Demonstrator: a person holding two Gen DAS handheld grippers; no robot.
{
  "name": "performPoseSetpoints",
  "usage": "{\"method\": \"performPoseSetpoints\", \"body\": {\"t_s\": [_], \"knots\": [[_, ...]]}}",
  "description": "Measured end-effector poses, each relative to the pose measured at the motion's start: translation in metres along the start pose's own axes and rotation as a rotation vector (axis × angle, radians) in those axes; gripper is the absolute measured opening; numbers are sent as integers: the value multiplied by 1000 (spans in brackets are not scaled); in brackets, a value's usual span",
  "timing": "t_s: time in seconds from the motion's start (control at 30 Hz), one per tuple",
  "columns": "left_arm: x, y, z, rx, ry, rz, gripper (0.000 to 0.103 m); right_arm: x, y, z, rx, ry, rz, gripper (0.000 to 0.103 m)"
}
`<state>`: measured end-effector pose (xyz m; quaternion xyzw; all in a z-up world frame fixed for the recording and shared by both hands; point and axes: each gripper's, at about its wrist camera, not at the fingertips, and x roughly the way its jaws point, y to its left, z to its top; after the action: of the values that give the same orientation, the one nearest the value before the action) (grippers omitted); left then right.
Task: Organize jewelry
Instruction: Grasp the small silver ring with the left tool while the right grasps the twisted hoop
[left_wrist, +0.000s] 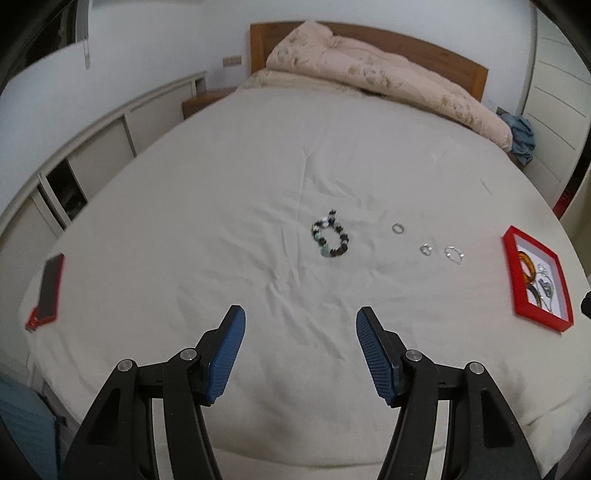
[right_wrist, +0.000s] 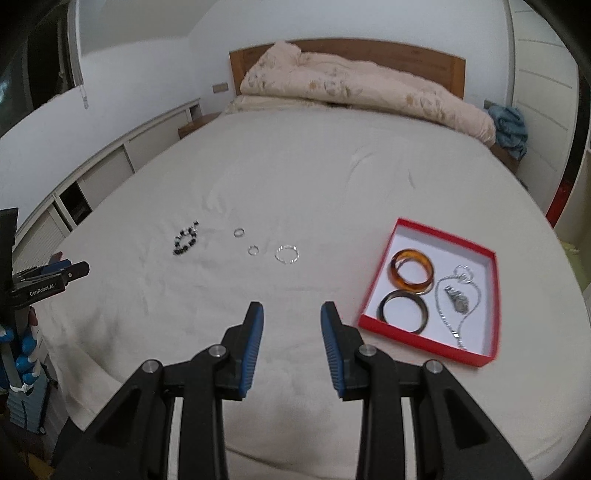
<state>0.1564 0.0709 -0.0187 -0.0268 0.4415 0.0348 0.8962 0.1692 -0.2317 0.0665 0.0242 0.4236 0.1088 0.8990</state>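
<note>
Bed (right_wrist: 295, 166): pale sheet, quilt (right_wrist: 354, 92) bunched at headboard edge. Red tray (right_wrist: 424, 334) near right edge holds two bangles and a chain. Beaded bracelet (left_wrist: 330, 238) and three rings (left_wrist: 424, 249) lie mid-sheet. Left gripper (left_wrist: 300, 326) and right gripper (right_wrist: 291, 317): fingers parted, holding nothing.
</note>
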Motion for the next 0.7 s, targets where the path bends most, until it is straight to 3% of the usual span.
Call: {"method": "performPoseSetpoints", "body": {"t_s": [0.3, 0.7], "knots": [[70, -4, 15, -1, 79, 14, 62, 87, -14, 12, 30, 83, 34, 31], [115, -19, 39, 25, 96, -9, 62, 162, -18, 32, 21, 128, 66, 31]]}}
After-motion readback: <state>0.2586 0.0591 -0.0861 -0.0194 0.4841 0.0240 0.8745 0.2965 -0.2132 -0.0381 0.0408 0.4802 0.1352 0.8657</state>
